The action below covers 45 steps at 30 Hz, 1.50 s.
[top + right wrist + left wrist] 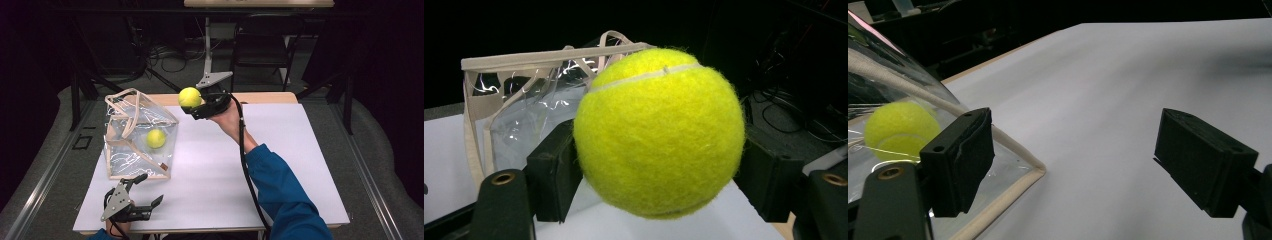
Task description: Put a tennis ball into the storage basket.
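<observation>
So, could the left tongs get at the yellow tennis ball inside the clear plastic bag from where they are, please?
Probably not directly: the left tongs sit beside the clear plastic bag, whose wall screens the yellow tennis ball.

Three cameras, one table (280,150)
High view looks forward and down from above; both gripper views sit close along their jaws, sharing the clear bag (137,135) (878,100) (524,100)

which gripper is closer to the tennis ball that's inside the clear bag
Left. The left gripper sits open just in front of the clear bag holding that ball; the right gripper is raised beyond it, gripping another ball.
</observation>
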Each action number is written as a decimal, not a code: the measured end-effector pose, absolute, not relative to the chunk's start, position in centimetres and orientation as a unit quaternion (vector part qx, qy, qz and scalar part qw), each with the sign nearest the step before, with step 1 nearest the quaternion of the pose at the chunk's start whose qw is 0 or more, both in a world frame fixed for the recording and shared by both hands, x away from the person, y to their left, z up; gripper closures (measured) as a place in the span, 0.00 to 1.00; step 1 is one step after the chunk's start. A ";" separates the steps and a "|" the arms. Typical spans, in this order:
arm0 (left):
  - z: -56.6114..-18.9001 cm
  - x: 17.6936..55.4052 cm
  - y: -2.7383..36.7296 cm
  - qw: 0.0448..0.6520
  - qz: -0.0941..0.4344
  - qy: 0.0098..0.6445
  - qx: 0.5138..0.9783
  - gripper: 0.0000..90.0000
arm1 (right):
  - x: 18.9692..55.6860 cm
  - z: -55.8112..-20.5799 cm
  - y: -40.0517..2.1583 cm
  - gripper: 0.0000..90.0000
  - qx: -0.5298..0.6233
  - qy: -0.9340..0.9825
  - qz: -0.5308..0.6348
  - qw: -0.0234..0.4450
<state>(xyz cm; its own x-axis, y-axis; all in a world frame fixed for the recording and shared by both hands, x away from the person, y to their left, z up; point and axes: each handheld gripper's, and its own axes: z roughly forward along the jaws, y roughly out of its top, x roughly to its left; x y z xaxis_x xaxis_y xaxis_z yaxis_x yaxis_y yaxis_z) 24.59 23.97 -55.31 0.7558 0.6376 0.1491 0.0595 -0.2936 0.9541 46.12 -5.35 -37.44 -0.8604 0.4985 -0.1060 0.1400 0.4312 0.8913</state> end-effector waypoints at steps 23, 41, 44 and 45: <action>-55.3 24.6 24.1 0.552 0.260 0.227 0.759 0.18 | 46.8 -36.9 -2.5 0.29 0.180 0.829 0.500 0.173; -55.3 24.6 24.1 0.552 0.260 0.228 0.759 0.18 | 47.1 -36.8 -1.3 0.29 0.176 0.828 0.503 0.173; -55.3 24.6 24.1 0.552 0.260 0.228 0.759 0.18 | 47.1 -36.7 -1.2 0.29 0.175 0.828 0.504 0.174; -55.3 24.6 24.1 0.552 0.260 0.228 0.759 0.18 | 47.1 -36.7 -1.1 0.29 0.174 0.828 0.505 0.173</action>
<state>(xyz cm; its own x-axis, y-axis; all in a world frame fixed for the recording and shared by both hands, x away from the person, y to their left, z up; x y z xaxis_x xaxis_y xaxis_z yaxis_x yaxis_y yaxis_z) 24.61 24.07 -55.29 0.7612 0.6328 0.1420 0.0592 -0.2858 0.9564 47.06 -1.14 -36.73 -0.8794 0.4629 -0.1112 0.1132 0.4301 0.8956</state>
